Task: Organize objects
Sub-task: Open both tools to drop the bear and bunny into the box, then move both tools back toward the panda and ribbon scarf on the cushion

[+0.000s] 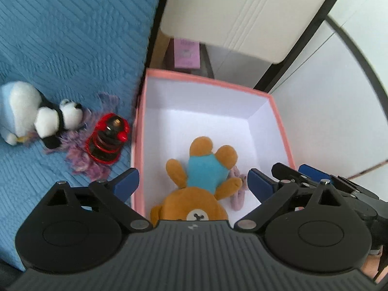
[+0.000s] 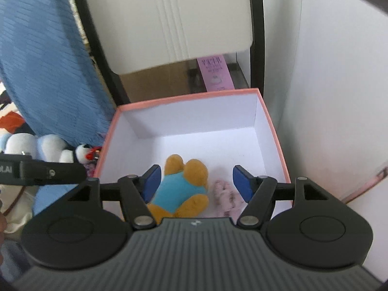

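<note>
A pink box with a white inside (image 1: 278, 118) (image 2: 271, 121) stands beside the blue bed. A brown teddy bear in a turquoise shirt (image 1: 201, 169) (image 2: 177, 189) lies in it, next to a small pink plush (image 1: 238, 189) (image 2: 225, 194). My left gripper (image 1: 194, 181) is open and empty above the bear. My right gripper (image 2: 196, 181) is open and empty above the box; it also shows in the left wrist view (image 1: 312, 172). On the bed lie a panda plush (image 1: 60, 121) (image 2: 81, 152), a blue-and-white plush (image 1: 17, 111) (image 2: 29, 145), a red-and-black toy (image 1: 108, 138) and a purple fuzzy item (image 1: 82, 160).
A blue quilted bedspread (image 1: 60, 36) (image 2: 43, 72) covers the bed at left. A white cabinet door (image 1: 242, 12) (image 2: 174, 17) hangs above the box, with a purple carton (image 1: 186, 53) (image 2: 215, 72) behind it. A white wall (image 2: 339, 97) is at right.
</note>
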`<state>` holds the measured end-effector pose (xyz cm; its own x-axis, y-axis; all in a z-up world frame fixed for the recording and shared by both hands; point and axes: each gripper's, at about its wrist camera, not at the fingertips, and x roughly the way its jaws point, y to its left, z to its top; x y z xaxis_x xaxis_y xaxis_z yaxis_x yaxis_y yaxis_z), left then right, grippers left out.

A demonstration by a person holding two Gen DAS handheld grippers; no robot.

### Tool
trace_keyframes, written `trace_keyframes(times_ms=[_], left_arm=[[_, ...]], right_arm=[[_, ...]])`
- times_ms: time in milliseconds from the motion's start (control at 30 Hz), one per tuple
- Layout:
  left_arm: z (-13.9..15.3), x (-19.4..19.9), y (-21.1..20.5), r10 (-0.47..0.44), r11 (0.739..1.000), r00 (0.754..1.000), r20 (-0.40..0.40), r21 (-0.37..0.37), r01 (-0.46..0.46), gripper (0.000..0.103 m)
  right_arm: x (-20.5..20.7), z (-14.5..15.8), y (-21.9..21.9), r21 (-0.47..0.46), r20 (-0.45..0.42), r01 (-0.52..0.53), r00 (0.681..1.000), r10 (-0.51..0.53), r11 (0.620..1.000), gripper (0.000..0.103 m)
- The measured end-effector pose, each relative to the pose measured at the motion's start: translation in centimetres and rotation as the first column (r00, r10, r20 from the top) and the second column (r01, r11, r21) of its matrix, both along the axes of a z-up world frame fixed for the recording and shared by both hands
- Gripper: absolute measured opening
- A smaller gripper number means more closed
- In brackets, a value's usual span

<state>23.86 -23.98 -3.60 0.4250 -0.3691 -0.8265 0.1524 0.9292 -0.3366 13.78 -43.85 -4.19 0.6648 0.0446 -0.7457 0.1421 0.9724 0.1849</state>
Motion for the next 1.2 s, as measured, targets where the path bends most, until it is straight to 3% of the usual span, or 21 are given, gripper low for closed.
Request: trace_keyframes(times_ms=[267,500,867,1000,1200], left_arm=[[4.5,-5.0,5.3,0.010,1.000,0.988,0.157,-0.021,-0.006,0.098],[6.1,-8.5,9.2,-0.006,1.000,0.969,0.246,-0.007,0.008,0.098],[5.4,-11.5,15.0,0.025,0.999,0.955,0.297,-0.036,-0.014,0.098],[4.6,-12.1,16.1,-0.002,1.000,0.947,0.322,-0.001,0.002,0.098],[3.2,-12.6,17.8,0.017,1.000,0.950,0.313,-0.005,-0.016,0.098]], right_arm=[[-3.5,2.2,4.1,0.045,0.041,-0.040,0.998,0.038,0.998,0.068],[-6.1,3.7,8.1,0.060,0.088,-0.088,0.993,0.083,0.994,0.068],[-8.7,2.5,14.0,0.021,0.090,-0.081,0.993,0.079,0.996,0.068],[-9.0,1.4,15.7,0.010,0.072,-0.095,0.993,0.094,0.995,0.068],[-9.3,0.4,17.3,0.048,0.058,-0.071,0.996,0.069,0.996,0.068]])
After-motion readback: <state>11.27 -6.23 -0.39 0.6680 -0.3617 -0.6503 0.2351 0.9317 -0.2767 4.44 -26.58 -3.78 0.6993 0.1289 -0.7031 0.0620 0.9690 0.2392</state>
